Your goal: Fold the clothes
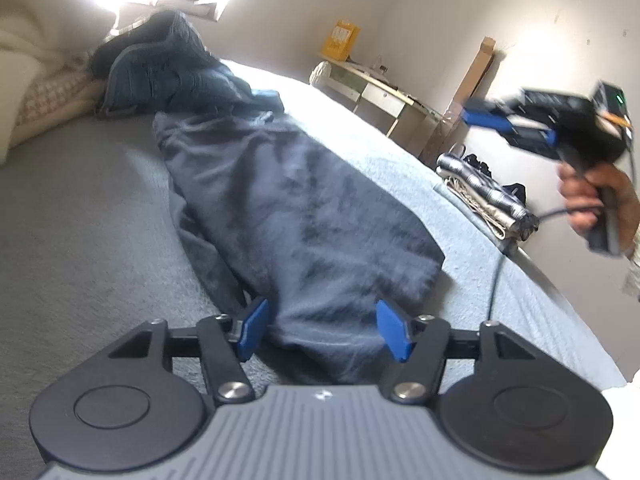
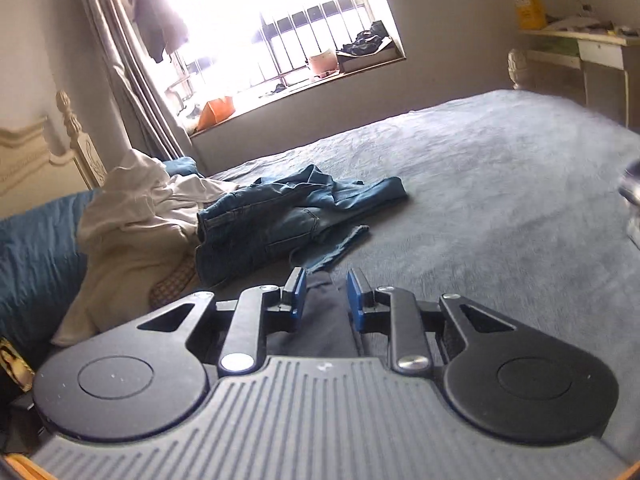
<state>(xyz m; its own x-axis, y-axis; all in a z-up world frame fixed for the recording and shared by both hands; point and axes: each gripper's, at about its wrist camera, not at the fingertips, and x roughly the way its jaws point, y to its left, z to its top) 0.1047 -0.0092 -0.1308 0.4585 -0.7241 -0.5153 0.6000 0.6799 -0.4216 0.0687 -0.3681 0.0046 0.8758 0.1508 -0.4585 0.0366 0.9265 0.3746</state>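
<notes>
Lying lengthwise on the grey bed point(image 1: 100, 216) is one dark navy garment point(image 1: 288, 208), folded into a long strip. Its near end sits between the blue pads of the left hand-held gripper point(image 1: 326, 330), whose jaws stand apart without pressing the cloth. One right hand-held gripper point(image 1: 486, 118) is raised at the bed's edge in a hand point(image 1: 592, 196); its jaws are narrowly parted and empty. One pair of blue jeans point(image 2: 280, 220) lies crumpled beside one white garment point(image 2: 132, 216). One folded stack point(image 1: 484, 192) rests at the bed's corner.

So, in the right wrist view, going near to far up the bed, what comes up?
Right tongs → dark garment between them → blue jeans → bare grey bedspread → window.
</notes>
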